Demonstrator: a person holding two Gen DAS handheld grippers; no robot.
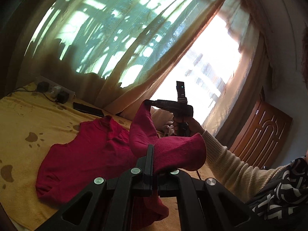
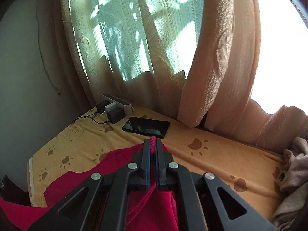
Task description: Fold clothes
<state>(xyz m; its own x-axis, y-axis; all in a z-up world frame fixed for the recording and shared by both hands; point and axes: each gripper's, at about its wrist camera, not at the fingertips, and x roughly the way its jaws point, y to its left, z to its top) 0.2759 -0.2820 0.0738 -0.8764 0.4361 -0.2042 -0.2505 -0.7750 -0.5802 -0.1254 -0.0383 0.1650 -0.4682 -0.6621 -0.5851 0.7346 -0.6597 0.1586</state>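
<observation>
Both grippers pinch the red shirt: the left gripper clamps a lifted fold, the right gripper a raised edge. Its body lies flat on the yellow paw-print bedsheet, collar toward the curtain. Near the far edge rest a phone and chargers. Only the left view shows the wooden door.

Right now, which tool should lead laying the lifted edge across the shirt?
Probably right: the right tool pinches the red shirt edge higher, out over its body; the left tool grips low and near.
</observation>
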